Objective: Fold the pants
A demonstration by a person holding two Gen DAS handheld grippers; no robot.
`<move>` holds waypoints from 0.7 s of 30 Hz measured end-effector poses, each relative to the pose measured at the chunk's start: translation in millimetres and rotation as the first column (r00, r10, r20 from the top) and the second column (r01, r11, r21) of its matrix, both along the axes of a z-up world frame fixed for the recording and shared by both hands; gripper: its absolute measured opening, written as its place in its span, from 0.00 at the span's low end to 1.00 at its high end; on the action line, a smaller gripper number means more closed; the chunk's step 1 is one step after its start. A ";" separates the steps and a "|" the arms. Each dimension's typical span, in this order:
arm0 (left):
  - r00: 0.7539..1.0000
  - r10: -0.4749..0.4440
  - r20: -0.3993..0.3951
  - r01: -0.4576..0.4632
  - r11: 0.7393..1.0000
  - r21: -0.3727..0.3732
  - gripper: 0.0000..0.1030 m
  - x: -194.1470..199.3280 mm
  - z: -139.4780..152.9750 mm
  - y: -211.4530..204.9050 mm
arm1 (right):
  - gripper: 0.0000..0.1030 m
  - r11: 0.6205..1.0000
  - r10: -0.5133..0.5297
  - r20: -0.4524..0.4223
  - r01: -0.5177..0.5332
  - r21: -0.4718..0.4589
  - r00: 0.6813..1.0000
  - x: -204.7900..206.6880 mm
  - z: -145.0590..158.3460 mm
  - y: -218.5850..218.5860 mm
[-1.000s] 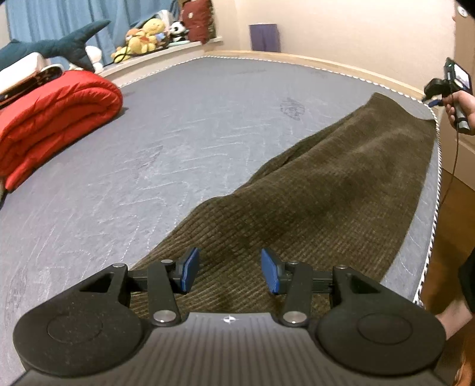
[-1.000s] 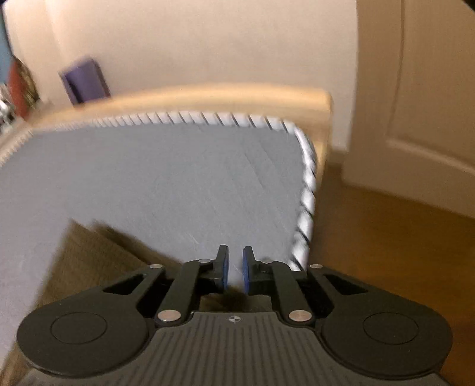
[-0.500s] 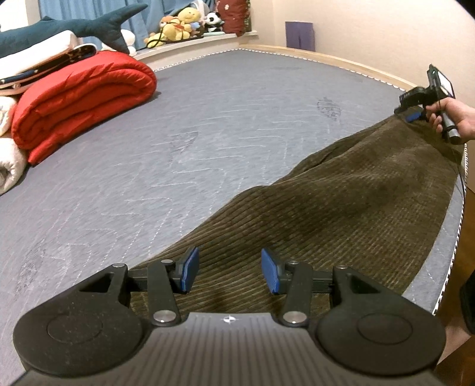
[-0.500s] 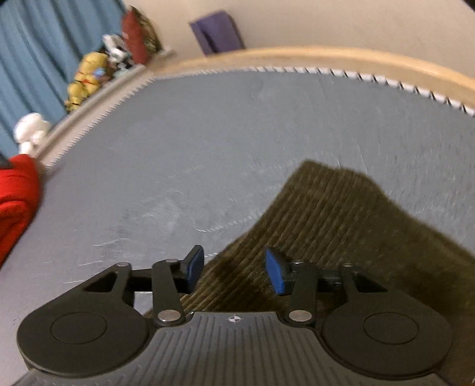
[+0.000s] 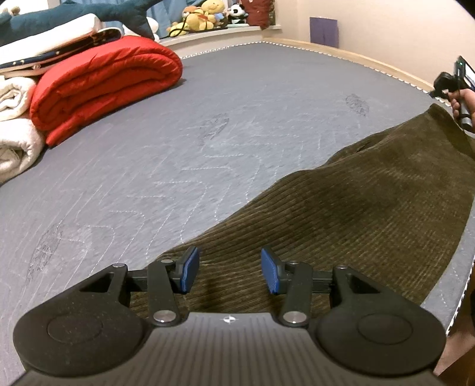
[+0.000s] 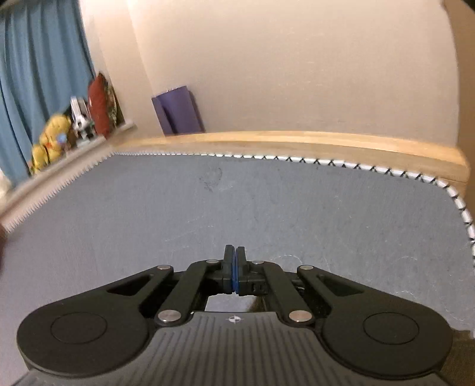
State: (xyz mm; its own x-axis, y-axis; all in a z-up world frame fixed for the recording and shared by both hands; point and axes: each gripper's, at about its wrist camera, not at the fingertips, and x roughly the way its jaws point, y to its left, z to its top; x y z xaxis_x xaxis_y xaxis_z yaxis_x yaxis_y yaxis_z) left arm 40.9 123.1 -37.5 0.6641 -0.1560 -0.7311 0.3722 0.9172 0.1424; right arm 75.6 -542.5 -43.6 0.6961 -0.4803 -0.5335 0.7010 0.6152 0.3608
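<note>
Dark olive corduroy pants (image 5: 356, 213) lie stretched along the near right side of the grey mattress (image 5: 207, 142). My left gripper (image 5: 227, 270) is open just above the near end of the pants, blue pads either side of the cloth. My right gripper (image 6: 234, 267) has its blue pads pressed together over the mattress (image 6: 237, 207); a sliver of dark cloth (image 6: 256, 304) shows under its body, and whether the pads pinch it is hidden. In the left wrist view the right gripper (image 5: 454, 86) sits at the far end of the pants.
A rolled red quilt (image 5: 104, 83) and white bedding (image 5: 14, 124) lie at the far left of the mattress. Plush toys (image 5: 202, 14) line the window ledge. A wooden bed frame (image 6: 297, 142) and a purple mat (image 6: 178, 110) stand by the wall.
My right gripper has gone from open over the pants' far end to shut, and its view now tilts up at the wall. My left gripper has stayed open and swung left.
</note>
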 end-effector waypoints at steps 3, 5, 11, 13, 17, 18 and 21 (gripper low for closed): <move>1.000 0.008 -0.007 -0.008 1.000 0.006 0.50 3.2 -1.6 1.6 | 0.01 0.996 0.065 -0.025 -0.064 0.058 0.998 4.3 -13.0 6.9; 1.000 0.018 -0.005 -0.018 1.000 0.004 0.50 5.1 -0.9 3.4 | 0.04 0.969 0.246 -0.012 -0.246 0.036 0.969 15.2 -9.2 30.8; 1.000 0.016 0.000 -0.016 1.000 0.002 0.50 3.8 1.9 0.0 | 0.31 0.519 0.823 -0.131 -0.825 -0.223 0.553 22.2 18.4 154.9; 1.000 0.014 -0.001 -0.014 1.000 0.008 0.50 2.5 0.9 -1.4 | 0.31 0.326 0.898 -0.215 -0.910 -0.257 0.383 14.5 21.3 198.5; 1.000 0.018 -0.006 -0.018 1.000 0.013 0.50 2.4 -0.5 0.5 | 0.32 0.039 0.926 -0.355 -0.968 -0.248 0.128 5.7 14.5 262.7; 1.000 0.020 -0.007 -0.020 1.000 0.014 0.50 2.2 -0.6 1.5 | 0.34 -0.007 0.915 -0.392 -0.971 -0.241 0.091 2.3 10.1 276.9; 1.000 0.028 -0.011 -0.027 0.999 0.017 0.50 1.5 -1.8 5.6 | 0.55 -0.088 0.876 -0.481 -0.971 -0.223 0.031 0.2 -0.9 303.3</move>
